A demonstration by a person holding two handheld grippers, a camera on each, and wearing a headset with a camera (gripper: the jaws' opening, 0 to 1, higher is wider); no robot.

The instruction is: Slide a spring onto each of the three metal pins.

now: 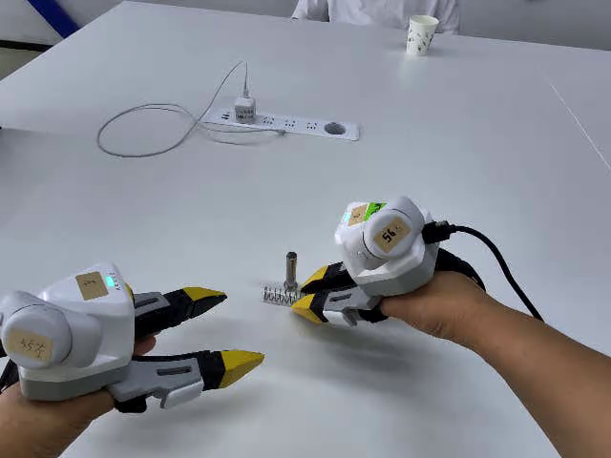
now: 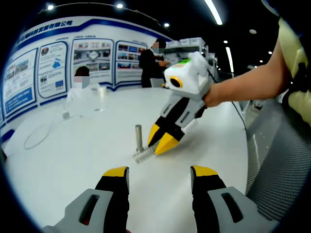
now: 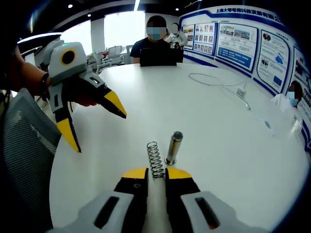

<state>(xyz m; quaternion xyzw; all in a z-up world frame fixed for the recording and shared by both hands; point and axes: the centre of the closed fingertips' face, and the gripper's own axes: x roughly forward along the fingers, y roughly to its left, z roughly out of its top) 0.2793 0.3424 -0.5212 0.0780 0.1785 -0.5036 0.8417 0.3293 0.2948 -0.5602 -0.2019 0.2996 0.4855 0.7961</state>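
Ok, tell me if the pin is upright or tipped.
Upright: the metal pin stands on its base, with the spring lying beside it.

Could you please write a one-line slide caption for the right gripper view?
Right gripper grips one end of a spring lying beside an upright pin; left gripper open nearby.

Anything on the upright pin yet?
No, the pin is bare, top to base. The spring lies on the table beside it, its near end hidden in the jaws of the right gripper.
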